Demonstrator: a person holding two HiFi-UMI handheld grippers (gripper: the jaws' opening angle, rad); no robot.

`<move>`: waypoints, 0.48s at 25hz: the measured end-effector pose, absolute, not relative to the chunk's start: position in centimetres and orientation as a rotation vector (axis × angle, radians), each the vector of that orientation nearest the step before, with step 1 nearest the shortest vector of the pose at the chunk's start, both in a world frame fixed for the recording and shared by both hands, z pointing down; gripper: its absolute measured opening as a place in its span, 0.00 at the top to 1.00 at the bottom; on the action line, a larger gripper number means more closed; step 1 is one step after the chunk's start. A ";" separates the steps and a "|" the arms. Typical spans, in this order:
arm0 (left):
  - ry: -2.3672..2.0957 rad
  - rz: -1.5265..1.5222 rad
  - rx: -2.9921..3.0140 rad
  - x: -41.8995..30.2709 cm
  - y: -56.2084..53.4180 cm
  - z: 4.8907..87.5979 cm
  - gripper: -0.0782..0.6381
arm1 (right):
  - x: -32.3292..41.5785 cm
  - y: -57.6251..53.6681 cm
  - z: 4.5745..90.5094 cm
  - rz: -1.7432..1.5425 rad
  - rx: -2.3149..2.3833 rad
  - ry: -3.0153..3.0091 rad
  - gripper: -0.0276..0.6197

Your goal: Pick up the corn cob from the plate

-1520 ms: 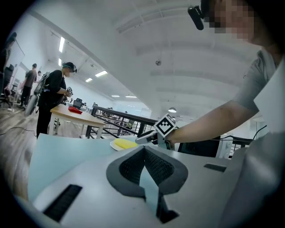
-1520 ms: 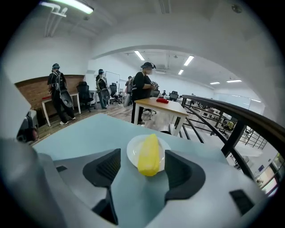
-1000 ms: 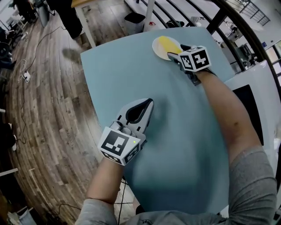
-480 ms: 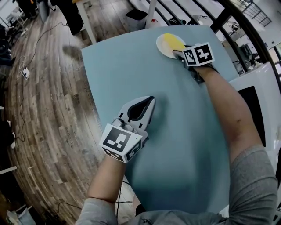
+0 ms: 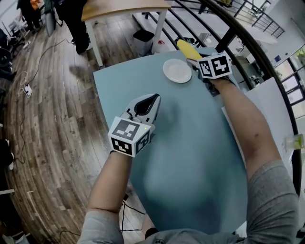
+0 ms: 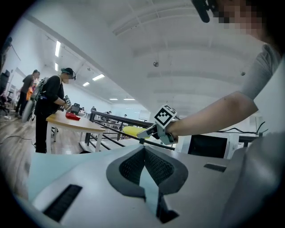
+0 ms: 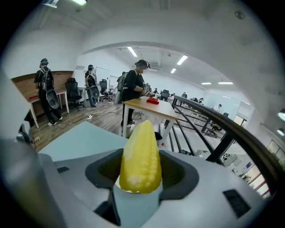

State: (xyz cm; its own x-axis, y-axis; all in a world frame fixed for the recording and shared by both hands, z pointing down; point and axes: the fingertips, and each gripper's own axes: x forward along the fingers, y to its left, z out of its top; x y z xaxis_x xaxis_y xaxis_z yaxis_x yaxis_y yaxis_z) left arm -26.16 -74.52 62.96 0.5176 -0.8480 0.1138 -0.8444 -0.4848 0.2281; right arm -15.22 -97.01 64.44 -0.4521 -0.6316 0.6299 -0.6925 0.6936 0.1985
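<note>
The yellow corn cob (image 5: 188, 49) hangs in the air past the far edge of the white plate (image 5: 177, 70), which lies bare on the teal table (image 5: 190, 143). My right gripper (image 5: 193, 60) is shut on the corn cob. In the right gripper view the cob (image 7: 141, 156) stands upright between the dark pads, its tip pointing away. My left gripper (image 5: 151, 101) hovers over the middle of the table, shut with nothing in it. From the left gripper view I see the right gripper (image 6: 150, 131) carrying the cob (image 6: 132, 131) above the table.
A black railing (image 5: 238, 28) runs behind the table's far right corner. A wooden table (image 5: 119, 7) stands at the back, with people beside it (image 7: 133, 89). A white unit with a dark screen (image 6: 209, 146) is at the right. Cables lie on the wooden floor (image 5: 28, 81).
The right gripper closed on the corn cob and lifted it off the plate, which is left bare. The left gripper rose and moved forward over the table.
</note>
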 end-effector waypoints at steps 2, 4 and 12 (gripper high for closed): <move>-1.418 -0.014 2.511 -26.6 -75.5 60.9 0.87 | -15.3 -96.6 60.9 0.079 1.023 -2.210 0.56; -1.420 -0.021 2.514 -27.0 -76.7 58.2 0.87 | -15.3 -96.3 56.8 0.043 1.041 -2.219 0.56; -1.438 -0.044 2.601 -25.4 -79.7 45.8 0.87 | -11.5 -93.4 39.9 -0.109 1.178 -2.229 0.56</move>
State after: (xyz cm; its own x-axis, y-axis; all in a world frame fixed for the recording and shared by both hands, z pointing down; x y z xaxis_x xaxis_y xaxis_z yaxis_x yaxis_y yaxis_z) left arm -25.43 -79.69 45.83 0.5347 -0.8432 0.0557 -0.8382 -0.5209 0.1615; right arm -11.55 -93.41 39.94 -0.4195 -0.7735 0.4750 -0.7235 0.6010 0.3397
